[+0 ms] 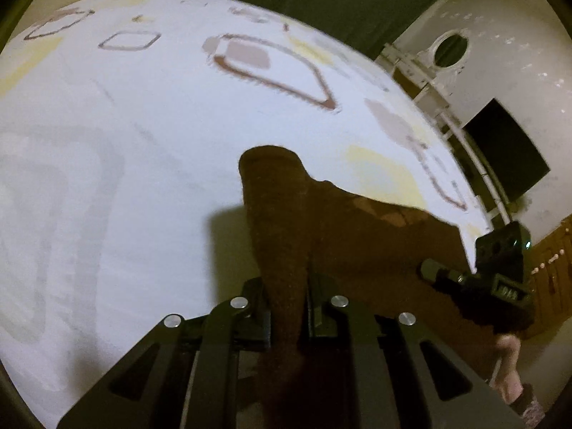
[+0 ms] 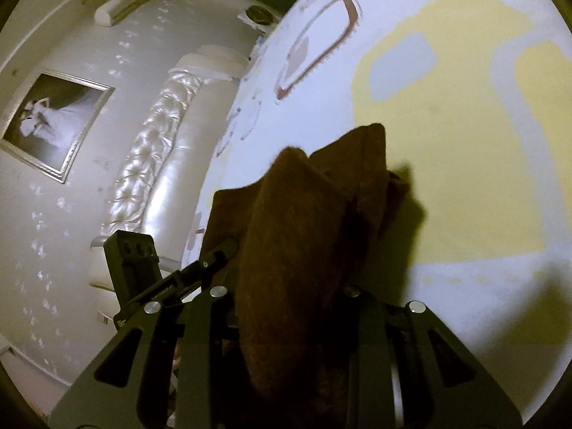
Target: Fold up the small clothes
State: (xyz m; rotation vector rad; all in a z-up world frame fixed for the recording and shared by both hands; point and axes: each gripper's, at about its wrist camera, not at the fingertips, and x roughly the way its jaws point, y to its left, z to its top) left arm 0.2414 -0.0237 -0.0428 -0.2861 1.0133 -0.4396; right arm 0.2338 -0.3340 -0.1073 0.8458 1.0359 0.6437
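You have the brown garment (image 1: 286, 236) clamped in both tongs, left tongs (image 1: 286, 307) and right tongs (image 2: 286, 307), lifted just over the bed (image 1: 125, 125) (patterned sheet). No fold looks finished yet; laying and creasing remain.

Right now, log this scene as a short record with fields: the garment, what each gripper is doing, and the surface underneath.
garment: small brown fuzzy fabric garment, bunched, held up between both grippers
left gripper: shut on the garment
right gripper: shut on the garment
surface: white bedsheet with yellow and brown shapes
fold status: not yet folded flat
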